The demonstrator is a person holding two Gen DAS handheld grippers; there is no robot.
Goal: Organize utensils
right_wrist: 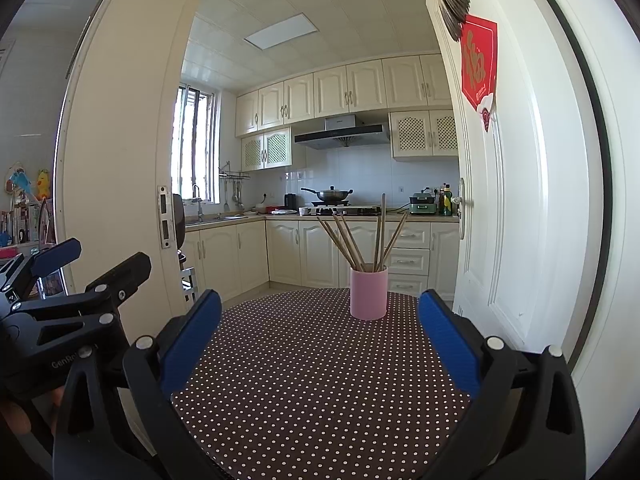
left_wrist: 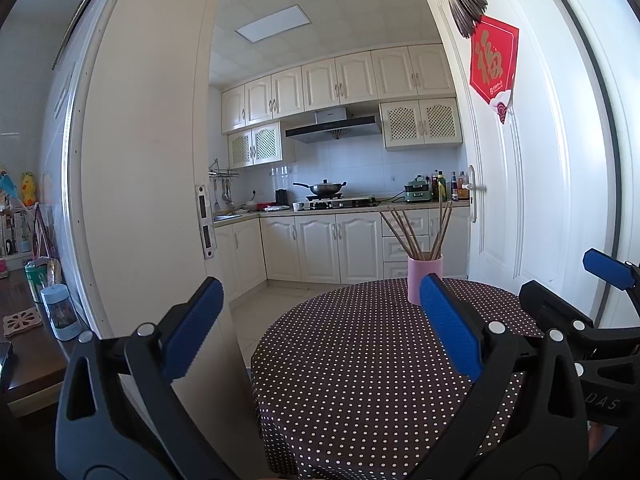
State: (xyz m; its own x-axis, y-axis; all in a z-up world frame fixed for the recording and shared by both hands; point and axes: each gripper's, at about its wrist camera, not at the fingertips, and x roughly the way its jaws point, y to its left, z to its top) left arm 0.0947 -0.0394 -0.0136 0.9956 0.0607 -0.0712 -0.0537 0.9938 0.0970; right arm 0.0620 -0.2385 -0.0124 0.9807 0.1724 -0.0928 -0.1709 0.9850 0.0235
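A pink cup [right_wrist: 368,294] stands upright at the far edge of a round table with a dark polka-dot cloth [right_wrist: 312,380]. Several wooden chopsticks [right_wrist: 352,244] and a metal utensil stand in it, leaning outward. The cup also shows in the left wrist view [left_wrist: 420,276], partly behind a blue pad. My left gripper [left_wrist: 320,328] is open and empty, held above the table's near left side. My right gripper [right_wrist: 320,336] is open and empty, above the table's near side, well short of the cup. Each gripper shows at the edge of the other's view.
A white door frame [left_wrist: 148,200] stands left of the table and an open white door [right_wrist: 516,200] stands right. A kitchen with cabinets and a stove lies beyond. A wooden side table [left_wrist: 32,344] with a small jar [left_wrist: 60,312] sits at far left.
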